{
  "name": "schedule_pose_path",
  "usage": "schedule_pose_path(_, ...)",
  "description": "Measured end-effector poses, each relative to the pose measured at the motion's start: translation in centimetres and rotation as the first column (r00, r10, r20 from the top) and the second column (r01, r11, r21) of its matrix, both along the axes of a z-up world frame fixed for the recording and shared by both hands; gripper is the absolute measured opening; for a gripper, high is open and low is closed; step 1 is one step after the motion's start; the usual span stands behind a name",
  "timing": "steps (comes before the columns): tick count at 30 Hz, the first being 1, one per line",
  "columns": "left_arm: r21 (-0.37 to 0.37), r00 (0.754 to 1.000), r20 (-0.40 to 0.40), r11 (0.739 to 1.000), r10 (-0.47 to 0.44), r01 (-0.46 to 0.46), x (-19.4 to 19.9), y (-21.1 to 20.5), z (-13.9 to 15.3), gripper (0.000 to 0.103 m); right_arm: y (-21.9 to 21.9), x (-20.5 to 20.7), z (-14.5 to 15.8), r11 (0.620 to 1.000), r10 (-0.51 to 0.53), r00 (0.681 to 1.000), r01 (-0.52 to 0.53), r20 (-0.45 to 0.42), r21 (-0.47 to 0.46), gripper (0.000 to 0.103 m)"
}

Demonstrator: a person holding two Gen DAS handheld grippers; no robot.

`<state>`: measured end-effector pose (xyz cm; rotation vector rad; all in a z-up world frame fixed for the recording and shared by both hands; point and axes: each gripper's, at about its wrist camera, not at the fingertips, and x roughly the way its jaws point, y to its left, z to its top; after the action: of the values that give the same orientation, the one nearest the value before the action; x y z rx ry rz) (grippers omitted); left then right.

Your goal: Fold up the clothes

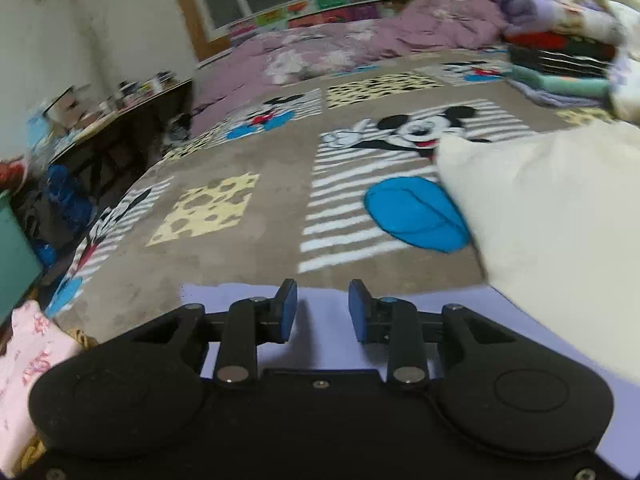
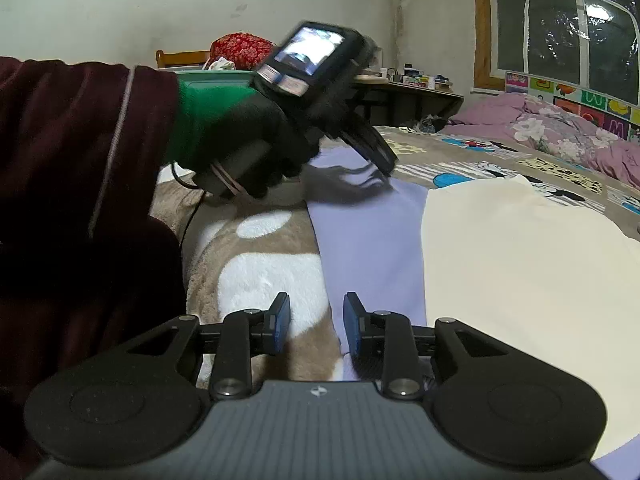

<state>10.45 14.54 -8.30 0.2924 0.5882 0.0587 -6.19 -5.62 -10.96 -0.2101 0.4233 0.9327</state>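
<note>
1. Your left tongs (image 1: 323, 308) are standing apart with nothing pinched between the blue pads (image 1: 289, 310); the edge of the lavender garment (image 1: 320, 344) is lying just under them on the cartoon-mouse blanket (image 1: 224, 264).
2. Your right tongs (image 2: 316, 322) are also gaping, gripping nothing; the left pad is hanging over the blanket, the right pad over the lavender cloth's near edge.
3. Only the right wrist view is showing you your own left hand (image 2: 240, 136), in a black and green glove with a maroon sleeve (image 2: 80, 140) behind it, holding the left tool above the lavender garment's far end.
4. The cream garment (image 2: 512, 280) is lying on the lavender one, covering its right part; both views are showing this.
5. Only the left wrist view is showing the stack of folded clothes (image 1: 560, 60) at the far right of the bed, and a pink patterned cloth (image 1: 28, 356) at the near left.
6. Both views are catching the cluttered tabletop (image 1: 132, 100) by the wall and the purple floral quilt (image 1: 360, 36).
</note>
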Motion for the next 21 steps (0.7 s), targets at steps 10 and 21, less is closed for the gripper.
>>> schedule_pose_path(10,0.115,0.992,0.008,0.985,0.126,-0.126,0.6,0.2,-1.5,0.029,0.0,0.1,0.0,1.0,0.016,1.0,-0.015,-0.015,0.011,0.033)
schedule_pose_path(21,-0.003,0.998,-0.047,0.999,0.051,-0.051,2.1,2.1,-1.8,0.029,0.0,-0.1,-0.2,1.0,0.026,1.0,-0.025,-0.017,0.018,0.034)
